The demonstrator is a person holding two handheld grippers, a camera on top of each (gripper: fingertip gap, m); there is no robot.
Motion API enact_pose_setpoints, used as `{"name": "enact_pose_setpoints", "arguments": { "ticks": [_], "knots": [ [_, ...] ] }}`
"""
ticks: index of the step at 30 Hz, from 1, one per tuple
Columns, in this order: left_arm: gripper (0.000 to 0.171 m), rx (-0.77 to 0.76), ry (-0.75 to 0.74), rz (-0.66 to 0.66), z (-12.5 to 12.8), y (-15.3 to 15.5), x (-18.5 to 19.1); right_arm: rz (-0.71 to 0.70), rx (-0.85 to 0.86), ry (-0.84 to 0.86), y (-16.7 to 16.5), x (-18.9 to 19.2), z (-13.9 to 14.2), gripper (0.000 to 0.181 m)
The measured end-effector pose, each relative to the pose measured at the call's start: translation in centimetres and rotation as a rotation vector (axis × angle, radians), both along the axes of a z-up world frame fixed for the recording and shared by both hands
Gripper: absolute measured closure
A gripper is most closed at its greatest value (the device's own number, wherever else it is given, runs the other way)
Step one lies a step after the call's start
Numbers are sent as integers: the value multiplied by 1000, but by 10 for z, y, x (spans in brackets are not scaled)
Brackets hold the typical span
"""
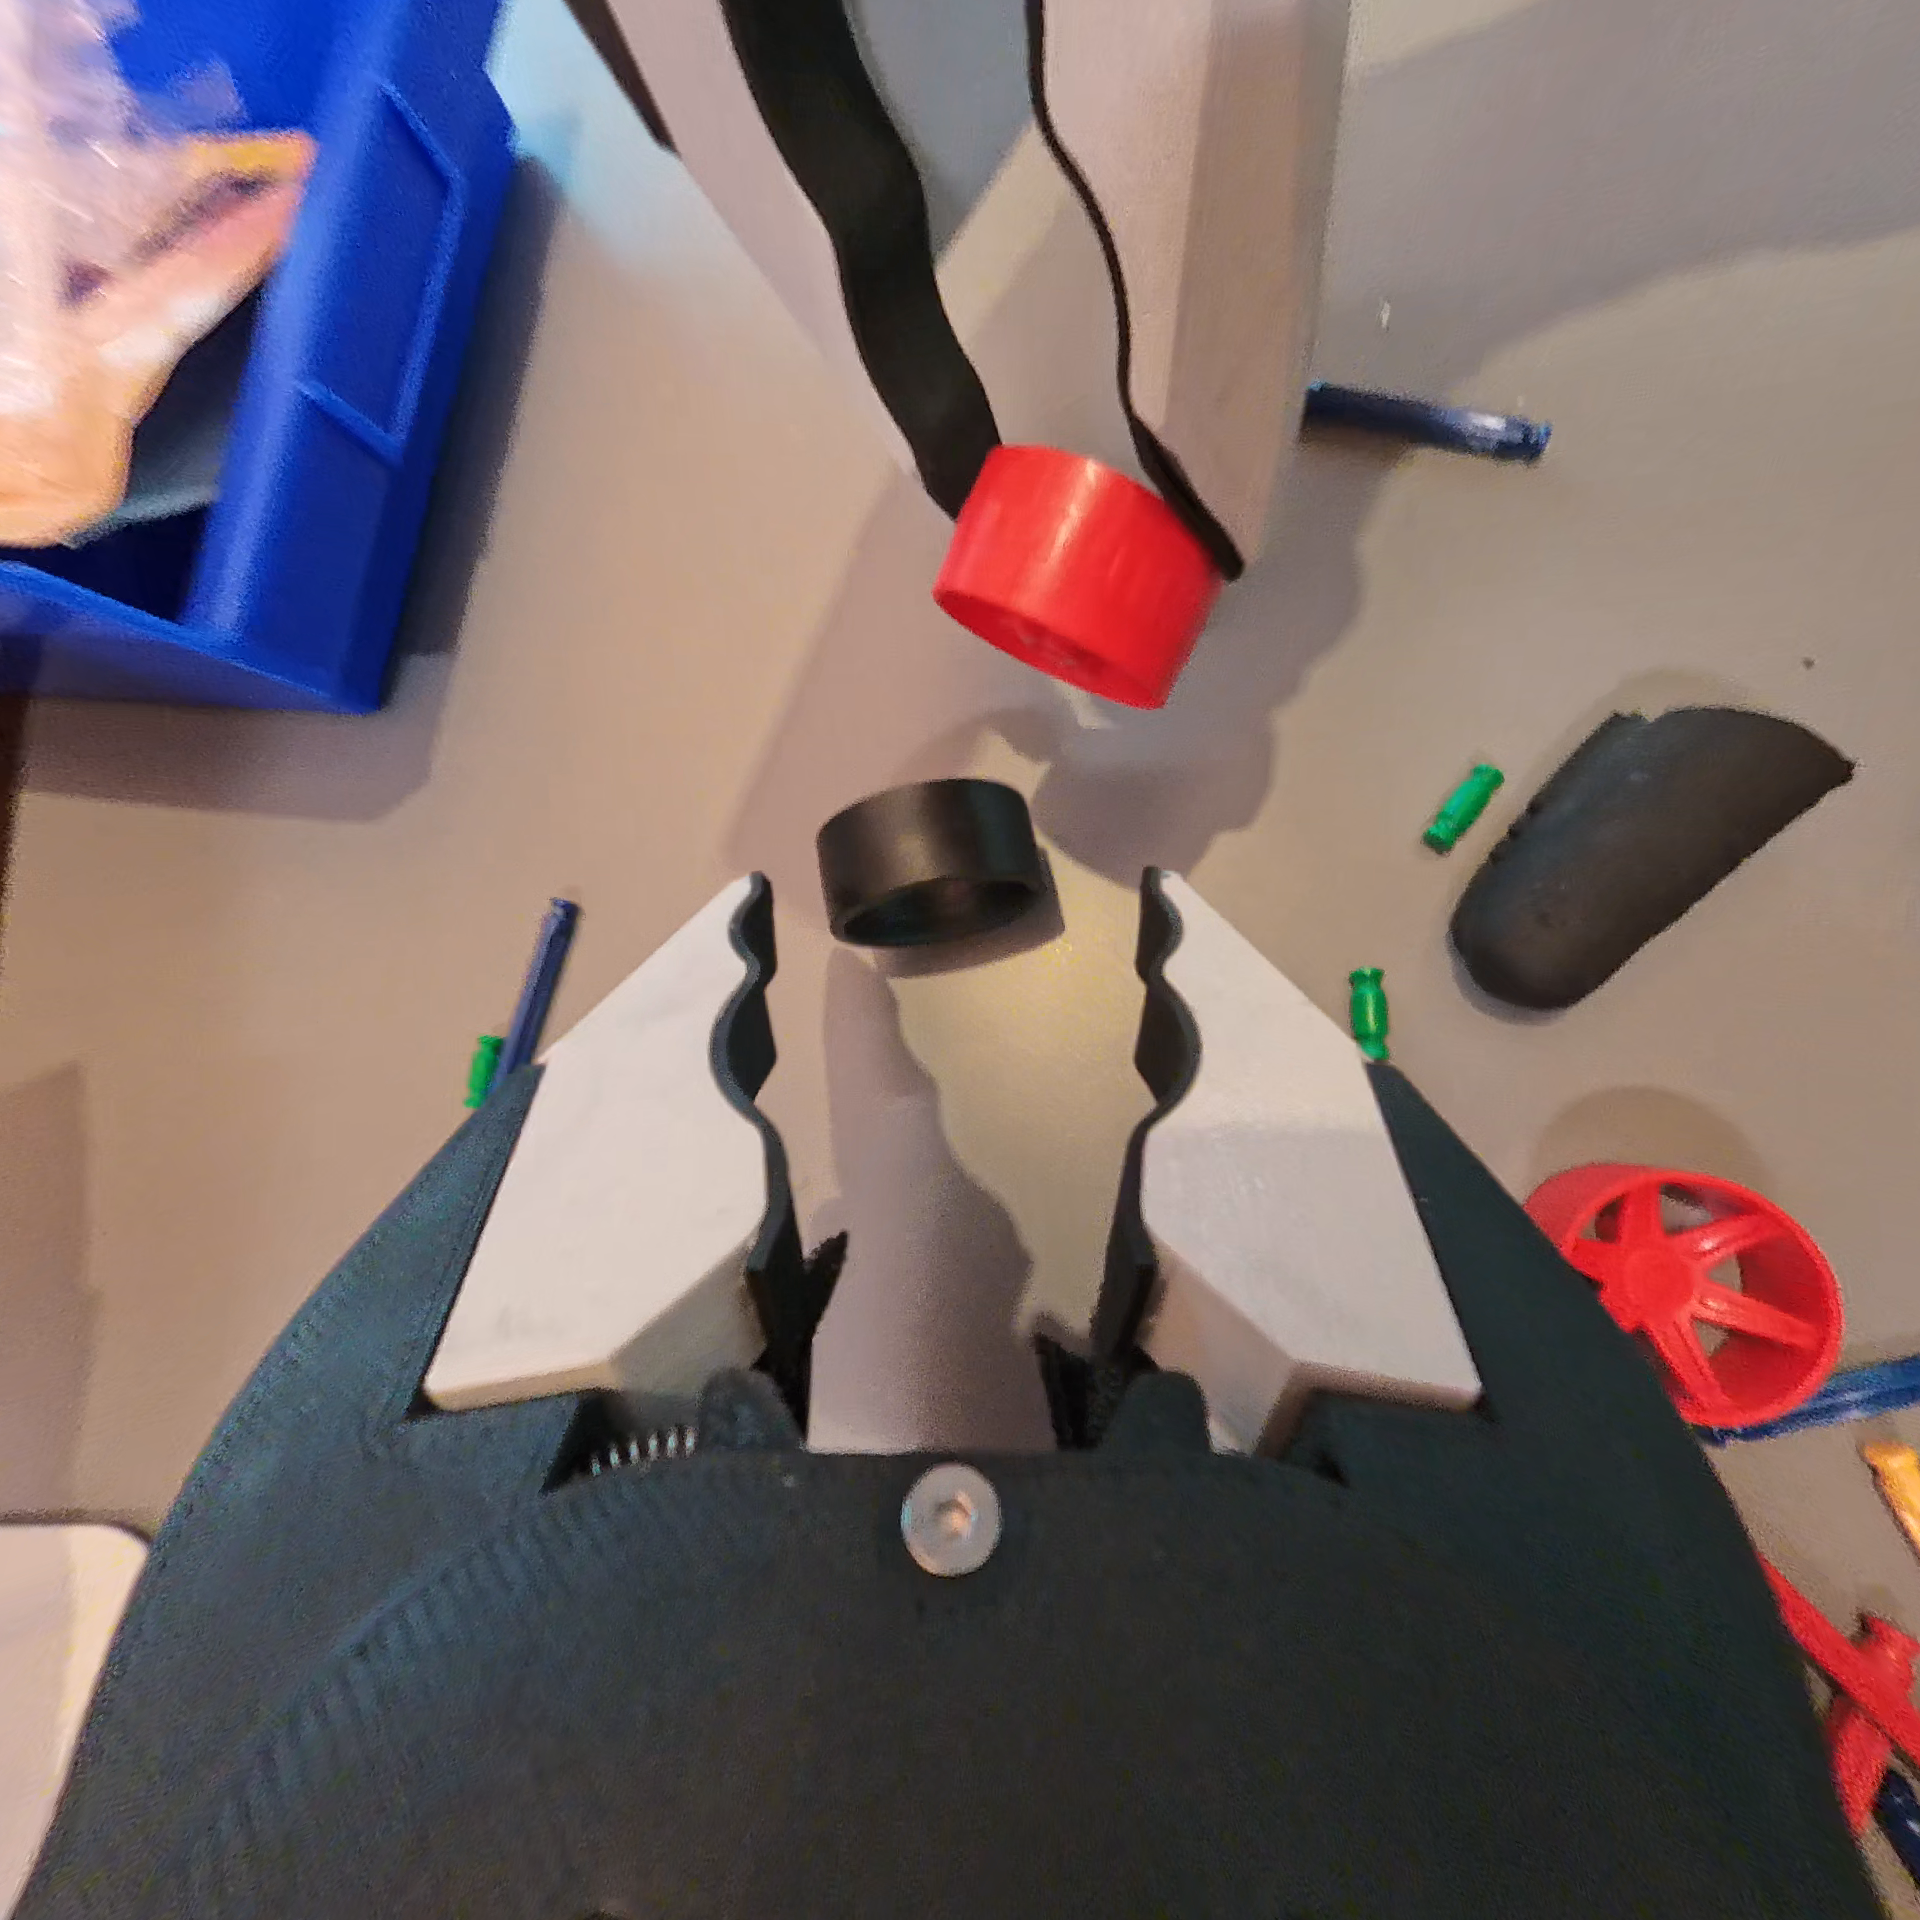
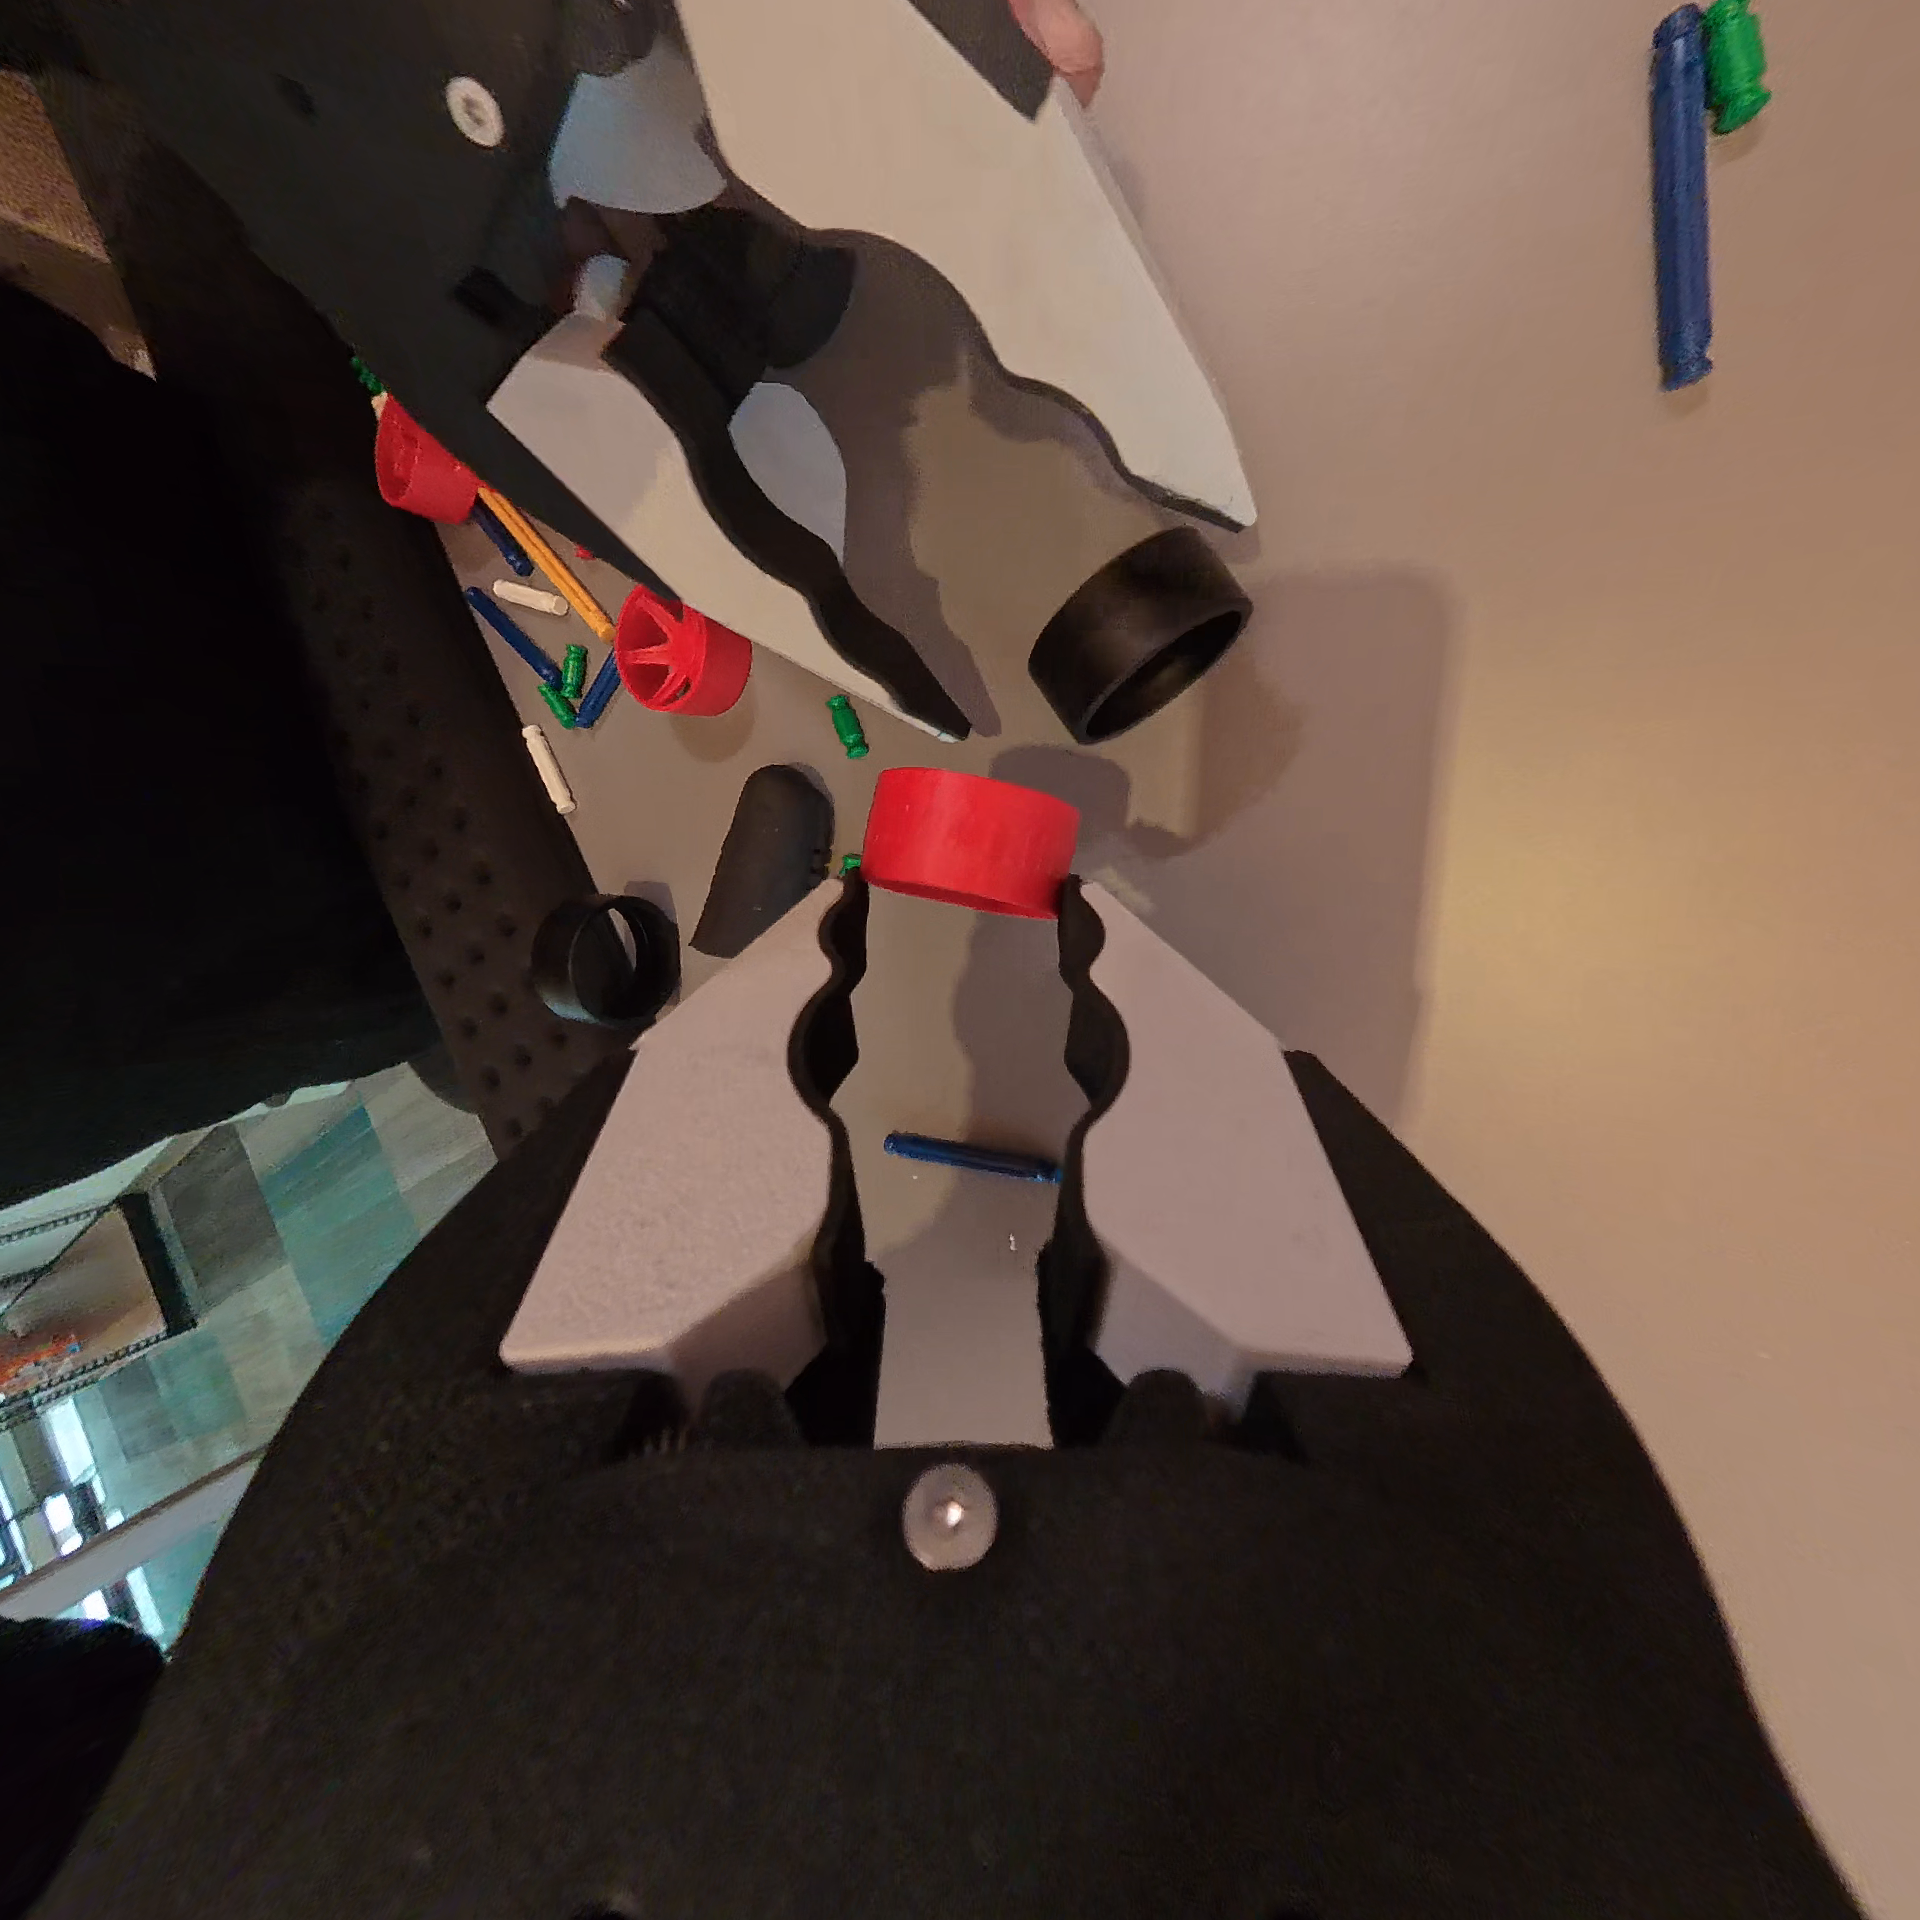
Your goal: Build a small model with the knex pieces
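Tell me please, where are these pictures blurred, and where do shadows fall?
Left wrist view: the blue bin and its contents are smeared; the black ring is fairly sharp. Right wrist view: the red wheel is sharp, and gripper shadows fall on the table behind it.

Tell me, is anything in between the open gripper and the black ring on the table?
No, nothing visible is. The black ring lies just past the tips of the left gripper, with only bare table between the open fingers. The right gripper holds the red wheel farther off, above and beyond the ring.
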State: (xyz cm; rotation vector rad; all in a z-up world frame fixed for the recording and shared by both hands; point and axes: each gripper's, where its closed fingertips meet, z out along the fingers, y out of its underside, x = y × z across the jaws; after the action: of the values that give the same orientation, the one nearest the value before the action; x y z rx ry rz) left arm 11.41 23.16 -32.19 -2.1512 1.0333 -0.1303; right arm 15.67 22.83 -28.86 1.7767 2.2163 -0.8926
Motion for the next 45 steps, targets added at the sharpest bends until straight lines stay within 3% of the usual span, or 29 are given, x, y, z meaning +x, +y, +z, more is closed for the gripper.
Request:
{"name": "enact_pose_setpoints", "arguments": {
  "ticks": [8, 13, 16, 19, 23, 27, 30, 33, 36, 38, 41, 45],
  "knots": [
    [129, 60, 105, -63, 6, -5, 1, -85, -13, 41, 2, 13, -1, 147],
    [133, 40, 150, -70, 3, -35, -10, -100, -22, 64, -9, 19, 1, 147],
    [127, 24, 154, -71, 0, -50, -14, -95, -13, 62, -16, 15, 3, 147],
    [123, 34, 107, -41, 6, -55, -17, -100, -22, 58, -23, 7, 7, 147],
    [121, 168, -59, -41, 51, -55, 11, -203, -146, 143, -37, -16, 24, 147],
    [128, 232, -152, 20, 72, -56, 22, -337, -332, 259, -50, -33, 44, 147],
    [146, 305, -176, 101, 82, -53, 11, -418, -437, 315, -59, -38, 53, 146],
    [152, 327, -234, 128, 92, -57, 6, -485, -518, 381, -63, -42, 61, 146],
    [153, 272, -408, 165, 103, -59, 1, -529, -546, 497, -60, -42, 78, 139],
    [153, 166, -634, 208, 112, -60, -2, -561, -440, 604, -53, -40, 89, 136],
    [153, 10, -930, 233, 125, -64, -2, -493, -12, 685, -54, -37, 90, 132],
    [154, -161, -1112, 246, 125, -66, 4, -311, 497, 721, -65, -44, 99, 132]
  ]
}}
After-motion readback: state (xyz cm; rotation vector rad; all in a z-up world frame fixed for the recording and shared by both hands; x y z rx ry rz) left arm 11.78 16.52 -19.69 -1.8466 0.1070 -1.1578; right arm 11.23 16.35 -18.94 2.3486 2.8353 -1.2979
